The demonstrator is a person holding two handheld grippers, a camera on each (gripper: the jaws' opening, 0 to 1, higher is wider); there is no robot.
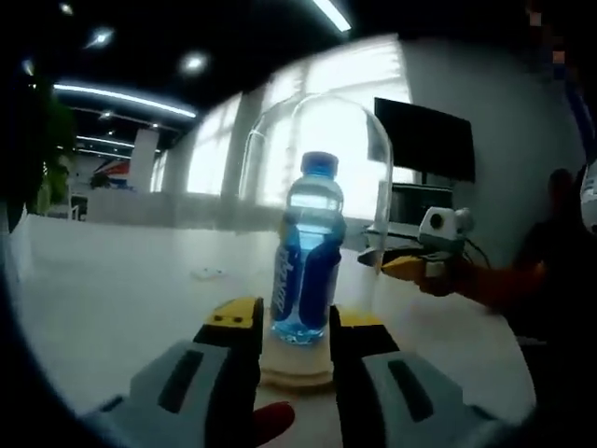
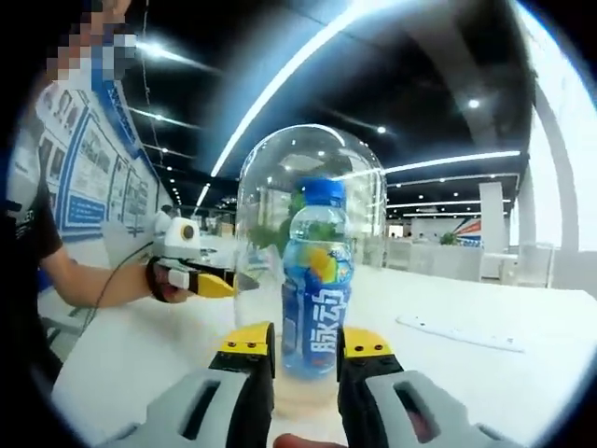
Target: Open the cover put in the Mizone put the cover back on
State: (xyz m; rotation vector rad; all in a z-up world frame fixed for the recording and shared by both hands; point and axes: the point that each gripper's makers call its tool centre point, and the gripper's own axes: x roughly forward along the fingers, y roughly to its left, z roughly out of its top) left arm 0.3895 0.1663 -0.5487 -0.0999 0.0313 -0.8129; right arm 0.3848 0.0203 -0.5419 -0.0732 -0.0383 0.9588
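A blue-capped Mizone bottle (image 1: 305,257) stands upright on a round wooden base (image 1: 297,371), and a clear glass dome cover (image 1: 317,149) sits over both, its rim down on the base. The base rests on a white table (image 1: 112,299), well in from the edges that can be seen. In the left gripper view, the left gripper (image 1: 294,327) reaches in low toward the base; its yellow-tipped jaws are spread apart, one to each side of the bottle's foot, and they pinch nothing, though whether the tips touch the glass cannot be told. The right gripper (image 1: 403,269) comes into this view from the right, held by a hand at the far side of the dome, its yellow tip just beside the glass wall. In the right gripper view the same bottle (image 2: 317,280) shows its blue and orange label under the dome (image 2: 308,215), and the right gripper (image 2: 306,347) is likewise spread, with a jaw on either side of the base (image 2: 298,397) and nothing between them gripped. The left gripper (image 2: 207,283) appears there at the left, held by a hand, its tip close against the dome. A flat sheet (image 2: 457,333) lies on the table (image 2: 522,373) to the right, well apart from the base.
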